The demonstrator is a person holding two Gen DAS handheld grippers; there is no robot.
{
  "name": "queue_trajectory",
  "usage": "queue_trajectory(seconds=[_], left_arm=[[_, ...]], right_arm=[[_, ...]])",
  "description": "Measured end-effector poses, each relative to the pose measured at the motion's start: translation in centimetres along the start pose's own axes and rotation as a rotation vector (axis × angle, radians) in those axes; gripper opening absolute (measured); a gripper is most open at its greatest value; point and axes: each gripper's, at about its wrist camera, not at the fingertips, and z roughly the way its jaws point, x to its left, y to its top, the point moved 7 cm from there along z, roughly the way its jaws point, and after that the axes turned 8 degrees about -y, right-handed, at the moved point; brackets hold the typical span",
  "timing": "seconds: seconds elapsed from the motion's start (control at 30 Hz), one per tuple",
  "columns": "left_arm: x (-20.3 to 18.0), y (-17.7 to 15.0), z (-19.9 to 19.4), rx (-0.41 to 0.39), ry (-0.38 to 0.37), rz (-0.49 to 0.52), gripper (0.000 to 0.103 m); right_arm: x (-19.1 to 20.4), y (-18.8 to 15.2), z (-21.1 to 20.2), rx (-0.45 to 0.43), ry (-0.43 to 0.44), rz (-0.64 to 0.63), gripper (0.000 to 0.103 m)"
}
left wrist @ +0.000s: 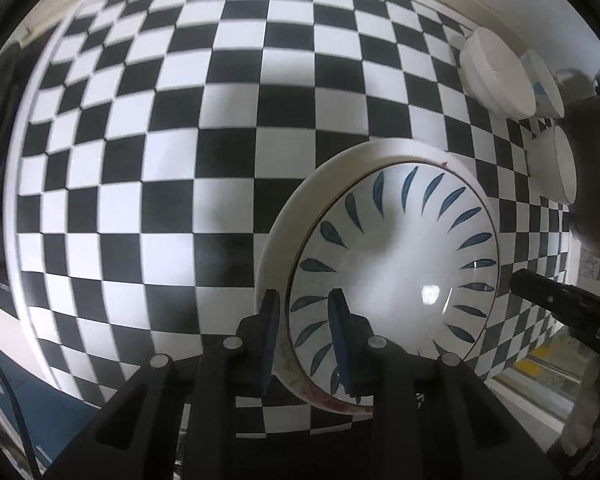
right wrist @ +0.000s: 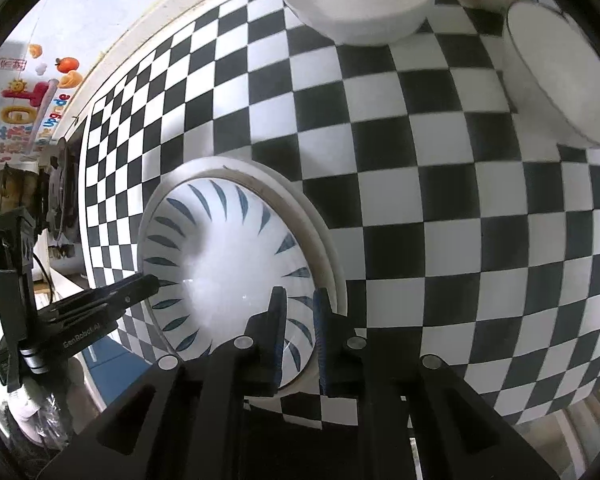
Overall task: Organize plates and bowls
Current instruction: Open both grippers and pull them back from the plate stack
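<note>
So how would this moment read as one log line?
left claw: astride leaf-pattern bowl rim | right claw: astride opposite rim | bowl in white plate

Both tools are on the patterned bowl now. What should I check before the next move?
1. Left tool straddles the patterned bowl rim, one finger inside, one outside: ok.
2. Right tool straddles the opposite rim: ok.
3. Pads pressing firmly on the rim, either tool: cannot tell.
4. Bowl sits inside the white plate: ok.
5. Either outer finger free of the plate's rim: cannot tell.
6. The two white bowls stand apart from the plate: ok.
</note>
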Motion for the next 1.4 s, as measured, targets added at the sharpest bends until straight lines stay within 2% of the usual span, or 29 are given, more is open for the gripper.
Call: queue_trajectory(seconds=[0.1,0.2,0.4,0.67,0.83,1.2,1.23,1.33,1.4], left_arm=[[-0.7,-0.5,-1.7,-0.05,0.045,0.035,0.023],[-1.5,-1.2,-3.8,-0.092,0.058,0.054,0.023],[-3.5,-2.5,-6.8,-0.13,0.049,0.057,0.023],[-5.3,-4.8,-10.9,-0.16,0.006,0.07,0.023],[-6.0,-5.6,-12.4,-0.163,-0.009,0.07,0.023],[-6.8,-6.4,-13.8,-0.169,-0.035,0.063,0.023],[-6.9,-6.0,-13.8,-0.176,-0.041,0.061,0.023],[-7.5,-4.5,-13.9,-0.201,-0.069,0.057,0.023],[-8.1,-2.8,-13.5,-0.213,-0.089,0.062,0.026]], right_arm=[[0.9,-0.5,-1.2,-0.035,-0.061,-0.036,0.015],[1.7,-1.4,-2.8,-0.076,-0.118,-0.063,0.015],[2.9,-4.0,-6.8,-0.146,-0.178,-0.083,0.016],[4.2,-7.0,-11.6,-0.213,-0.174,-0.089,0.016],[5.4,-8.4,-13.4,-0.21,-0.142,-0.108,0.016],[5.4,-8.6,-16.6,-0.252,-0.12,-0.117,0.016],[5.2,-8.4,-16.6,-0.25,-0.113,-0.112,0.017],[4.3,-7.5,-16.3,-0.246,-0.073,-0.084,0.044],[3.3,-6.5,-16.2,-0.252,-0.056,-0.06,0.049]])
